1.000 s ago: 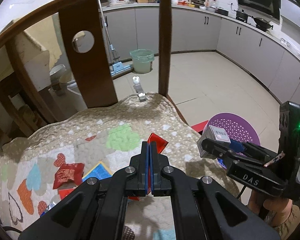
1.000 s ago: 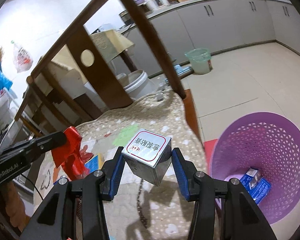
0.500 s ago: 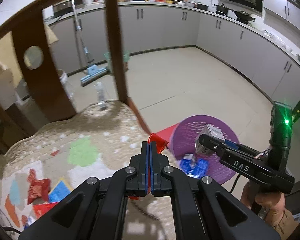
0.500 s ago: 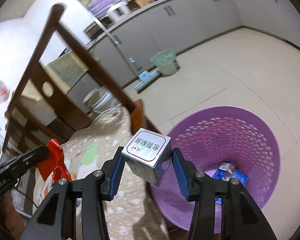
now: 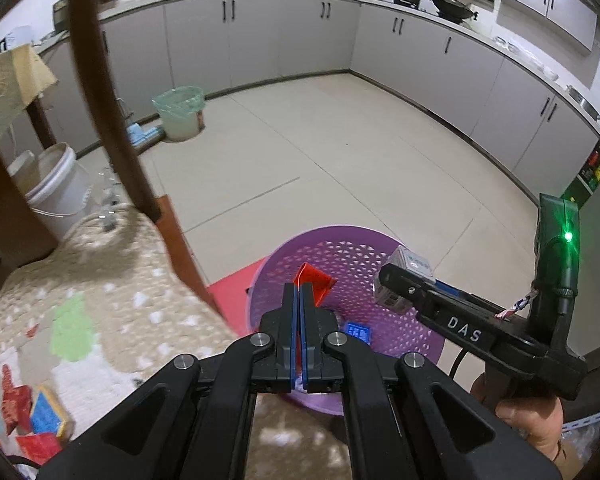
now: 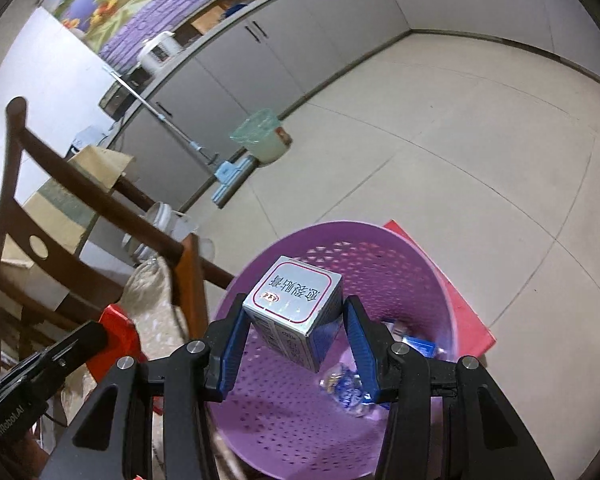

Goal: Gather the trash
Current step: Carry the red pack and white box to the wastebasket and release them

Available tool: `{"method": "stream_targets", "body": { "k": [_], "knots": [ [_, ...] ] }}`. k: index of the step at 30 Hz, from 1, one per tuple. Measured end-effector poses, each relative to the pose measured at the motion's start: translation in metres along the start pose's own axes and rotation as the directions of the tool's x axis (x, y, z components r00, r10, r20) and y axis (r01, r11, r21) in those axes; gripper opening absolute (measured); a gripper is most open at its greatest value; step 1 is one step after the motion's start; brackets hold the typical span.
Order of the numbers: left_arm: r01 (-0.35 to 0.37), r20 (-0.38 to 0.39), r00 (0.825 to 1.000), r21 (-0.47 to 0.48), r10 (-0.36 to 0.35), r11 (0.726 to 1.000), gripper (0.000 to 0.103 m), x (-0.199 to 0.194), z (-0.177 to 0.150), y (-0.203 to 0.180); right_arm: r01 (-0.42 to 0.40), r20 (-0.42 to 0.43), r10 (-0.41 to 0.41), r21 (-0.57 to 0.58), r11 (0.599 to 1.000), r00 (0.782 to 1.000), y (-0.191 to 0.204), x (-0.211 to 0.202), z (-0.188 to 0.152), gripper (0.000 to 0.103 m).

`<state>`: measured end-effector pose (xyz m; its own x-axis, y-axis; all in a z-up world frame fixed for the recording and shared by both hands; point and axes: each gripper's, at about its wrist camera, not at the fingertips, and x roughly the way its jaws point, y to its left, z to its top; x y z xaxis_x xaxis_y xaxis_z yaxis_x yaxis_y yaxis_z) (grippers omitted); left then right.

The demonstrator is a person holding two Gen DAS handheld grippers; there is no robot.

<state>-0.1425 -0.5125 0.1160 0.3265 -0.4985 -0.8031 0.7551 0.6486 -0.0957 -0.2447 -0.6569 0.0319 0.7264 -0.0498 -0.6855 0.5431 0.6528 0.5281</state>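
- My left gripper [image 5: 299, 292], low centre of the left view, has its blue pads pressed together on a red wrapper [image 5: 314, 280], whose folded end pokes up past the tips.
- The wrapper hangs over the purple basket [image 5: 340, 248], which fills the lower middle of that frame on the tiled floor.
- My right gripper [image 6: 296, 322], bottom centre of the right view, stands partly open and clamps a silver box [image 6: 294, 312] between its blue pads, one corner pointing down.
- The box sits above the basket's mouth; blue packets [image 6: 416, 346] and a crumpled wrapper [image 6: 346, 392] lie on the basket bottom.
- In the left view the right gripper reaches in from the right edge, my hand [image 5: 528, 420] gripping its handle at lower right.
- A red mat [image 6: 464, 308] shows under the basket's far side.
- The chair [image 5: 112, 132] with its patterned cushion [image 5: 100, 304] fills the left of the left view; red and blue wrappers [image 5: 32, 412] lie on the cushion at lower left.
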Motion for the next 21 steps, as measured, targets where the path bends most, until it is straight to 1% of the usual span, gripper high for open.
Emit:
{"method": "stream_targets", "body": {
  "k": [4,6,7,8,9,10,12,15,18,20,21],
  "knots": [
    [-0.004,-0.017,1.0,0.005,0.004,1.0,0.001,0.017,0.001,-0.006,0.027,-0.01,-0.027,0.026,0.999,1.0,-0.012,0.007,0.005,0.052],
    [-0.011,-0.02,1.0,0.004,0.011,1.0,0.002,0.021,0.0,-0.004,0.026,-0.015,-0.025,0.043,0.999,1.0,-0.015,0.008,0.006,0.053],
    [-0.012,-0.024,1.0,0.007,0.012,1.0,0.01,0.022,-0.001,-0.003,0.019,-0.017,-0.018,0.057,0.998,1.0,-0.017,0.009,0.007,0.053],
    [-0.013,-0.024,1.0,0.01,0.013,1.0,0.027,0.021,-0.002,-0.003,0.01,-0.018,-0.009,0.07,0.997,1.0,-0.018,0.01,0.008,0.054],
    [-0.016,-0.02,1.0,0.011,0.017,1.0,0.036,0.02,-0.003,-0.001,0.004,-0.018,-0.003,0.077,0.997,1.0,-0.018,0.01,0.009,0.054],
    [-0.026,-0.002,1.0,0.007,0.026,1.0,0.05,0.016,-0.004,0.001,-0.002,-0.015,0.003,0.08,0.997,1.0,-0.017,0.01,0.009,0.057],
    [-0.036,0.02,0.999,-0.003,0.036,0.999,0.054,0.01,-0.005,0.003,-0.008,-0.007,0.009,0.073,0.997,1.0,-0.014,0.009,0.01,0.059],
    [-0.026,0.012,1.0,-0.02,0.026,0.999,0.055,0.005,-0.006,0.009,-0.017,0.0,0.017,0.054,0.998,1.0,-0.006,0.008,0.01,0.06],
    [-0.033,0.017,0.999,-0.045,0.034,0.998,0.057,-0.005,-0.011,0.016,-0.027,0.006,0.027,0.042,0.999,1.0,0.001,0.007,0.01,0.061],
    [-0.037,0.02,0.999,-0.062,0.039,0.997,0.063,-0.012,-0.015,0.02,-0.033,0.006,0.033,0.036,0.999,0.999,0.004,0.007,0.009,0.062],
    [-0.041,0.02,0.999,-0.072,0.042,0.997,0.063,-0.016,-0.017,0.022,-0.036,0.007,0.035,0.034,0.999,0.999,0.006,0.008,0.008,0.062]
  ]
}}
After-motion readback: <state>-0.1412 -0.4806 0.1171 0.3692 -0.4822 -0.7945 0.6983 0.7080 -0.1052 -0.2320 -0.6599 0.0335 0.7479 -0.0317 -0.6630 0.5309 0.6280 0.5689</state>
